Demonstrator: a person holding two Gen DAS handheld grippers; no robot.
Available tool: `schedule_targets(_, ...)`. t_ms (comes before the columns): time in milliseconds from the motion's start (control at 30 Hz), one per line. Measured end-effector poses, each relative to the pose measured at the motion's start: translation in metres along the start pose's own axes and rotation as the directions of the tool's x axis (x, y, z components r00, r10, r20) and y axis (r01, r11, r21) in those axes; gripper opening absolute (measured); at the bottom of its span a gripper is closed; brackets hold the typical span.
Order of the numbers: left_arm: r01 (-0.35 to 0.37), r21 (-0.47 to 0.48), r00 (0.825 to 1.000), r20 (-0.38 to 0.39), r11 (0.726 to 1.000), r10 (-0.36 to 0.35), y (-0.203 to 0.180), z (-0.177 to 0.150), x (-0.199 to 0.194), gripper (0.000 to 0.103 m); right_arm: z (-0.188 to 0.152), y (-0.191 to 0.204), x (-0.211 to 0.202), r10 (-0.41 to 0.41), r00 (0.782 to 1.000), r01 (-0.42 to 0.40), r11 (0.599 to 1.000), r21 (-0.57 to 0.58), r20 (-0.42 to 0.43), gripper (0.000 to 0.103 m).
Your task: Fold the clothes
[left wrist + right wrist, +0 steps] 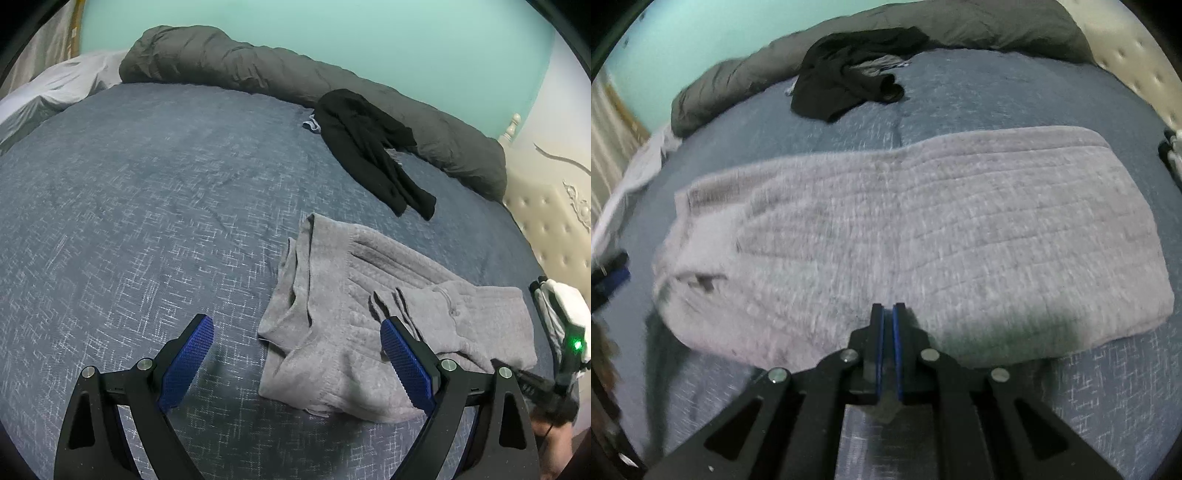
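Note:
Grey sweatpants (369, 280) lie folded on the blue bedspread (129, 184), drawstring waistband toward the right. My left gripper (295, 325) is open and low over the garment's left edge, its right blue pad (404, 365) above the fabric and its left pad (188, 362) above bare bedspread. In the right wrist view the same sweatpants (923, 229) stretch across the frame, blurred. My right gripper (888, 314) is shut at their near edge, with a scrap of grey fabric showing between the fingers. A crumpled black garment (369, 147) (846, 81) lies farther back.
A rolled dark grey duvet (221, 62) (960, 26) runs along the bed's far side against a teal wall. A tufted cream headboard (546, 221) stands at the right. White bedding (62, 85) is bunched at the far left. The right tool's white housing (569, 317) shows a green light.

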State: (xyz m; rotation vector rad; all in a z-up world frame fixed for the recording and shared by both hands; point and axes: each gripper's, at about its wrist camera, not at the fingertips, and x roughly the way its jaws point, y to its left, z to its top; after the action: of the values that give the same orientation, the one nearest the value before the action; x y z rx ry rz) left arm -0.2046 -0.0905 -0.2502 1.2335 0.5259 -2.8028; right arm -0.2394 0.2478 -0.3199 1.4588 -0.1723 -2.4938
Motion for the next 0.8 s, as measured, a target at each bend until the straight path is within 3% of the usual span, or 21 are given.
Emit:
schedule_targets(200,0.017,-0.015,1.0,-0.013,1.0,-0.017,0.008,0.0,0.0,0.094,0.006,-0.001,0.005,0.006,1.0,-0.006,1.0,0.01,0.006,0.004)
schedule_targets(367,0.067,-0.026,0.994,-0.079,0.997,-0.069,0.011,-0.009,0.009,0.094,-0.003,-0.002,-0.034,0.09,0.979,-0.106,0.991,0.081,0.182,0.005)
schedule_targets(533,0.08,-0.039,0.989,-0.121,0.996,-0.084,0.016,-0.024,0.014,0.094,-0.027,0.003,-0.039,0.163,0.957,-0.192,0.976,0.104,0.241,0.005)
schedule_targets(633,0.086,-0.06,0.985,-0.143,0.994,-0.094,0.021,-0.033,0.017,0.094,-0.04,-0.002,-0.034,0.191,0.943,-0.239,0.959,0.155,0.272,0.005)
schedule_targets(800,0.096,-0.096,0.977,-0.179,0.991,-0.112,0.029,-0.048,0.023,0.094,-0.047,0.003,-0.023,0.217,0.941,-0.268,0.947,0.177,0.26,0.005)
